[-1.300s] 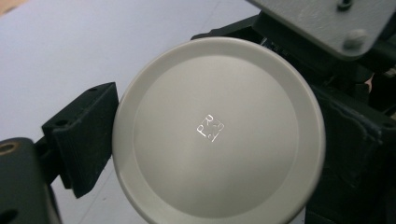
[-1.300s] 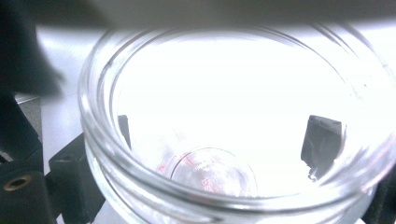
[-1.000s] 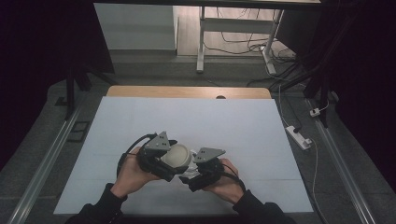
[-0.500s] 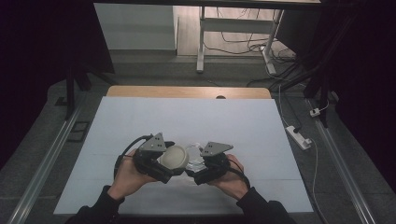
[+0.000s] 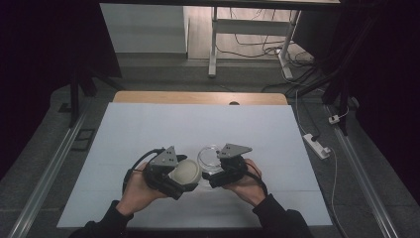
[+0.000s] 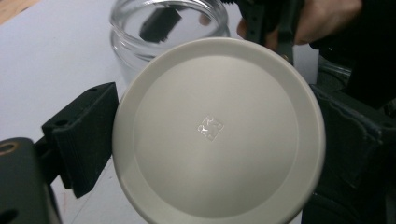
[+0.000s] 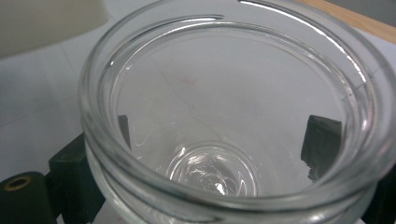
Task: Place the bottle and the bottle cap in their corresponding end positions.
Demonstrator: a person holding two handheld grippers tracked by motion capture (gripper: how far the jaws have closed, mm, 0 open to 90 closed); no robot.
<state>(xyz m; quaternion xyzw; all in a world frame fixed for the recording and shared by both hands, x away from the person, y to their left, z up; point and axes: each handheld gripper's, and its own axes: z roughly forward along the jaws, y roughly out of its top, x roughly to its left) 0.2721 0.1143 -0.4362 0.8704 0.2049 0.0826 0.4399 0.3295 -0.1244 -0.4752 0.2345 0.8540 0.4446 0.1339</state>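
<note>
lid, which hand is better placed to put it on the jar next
Left. The left claw is clamped on the white lid, tilted beside the glass jar. The right claw grips the open, empty jar from both sides, so it is likely best kept steadying it.

A wooden table (image 5: 148, 96) stands ahead, its top almost wholly covered by a white sheet (image 5: 148, 129) lying flat on it. Only a strip of bare wood shows along the far edge.
</note>
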